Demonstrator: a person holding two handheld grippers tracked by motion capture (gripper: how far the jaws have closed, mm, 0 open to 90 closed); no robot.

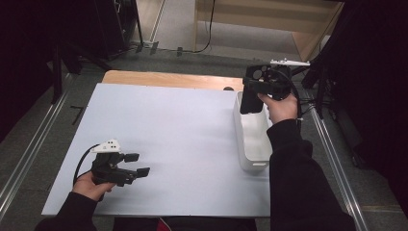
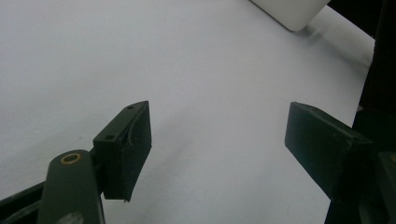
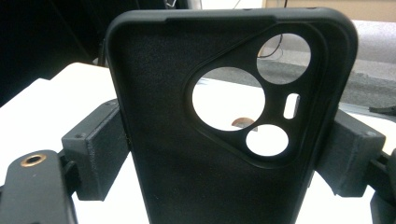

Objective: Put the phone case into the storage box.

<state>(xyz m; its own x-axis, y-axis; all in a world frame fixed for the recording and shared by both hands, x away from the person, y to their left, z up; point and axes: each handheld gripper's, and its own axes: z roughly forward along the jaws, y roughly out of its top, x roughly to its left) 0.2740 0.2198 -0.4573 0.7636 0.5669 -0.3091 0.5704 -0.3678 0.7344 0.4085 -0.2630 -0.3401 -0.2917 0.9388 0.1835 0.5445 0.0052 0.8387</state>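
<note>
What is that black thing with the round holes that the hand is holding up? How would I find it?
Look at the far right side of the white table, where a long white bin sits. Just above the bin's far end, the right gripper is clamped on a black phone case. It is flat and black, with round camera holes cut in one corner, unlike the plain white bin below it.

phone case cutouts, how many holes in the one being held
4 in the phone case, by the right gripper view: a large round one mid-case, a smaller round one upper right, a small round one below, a narrow slot at right.
</note>
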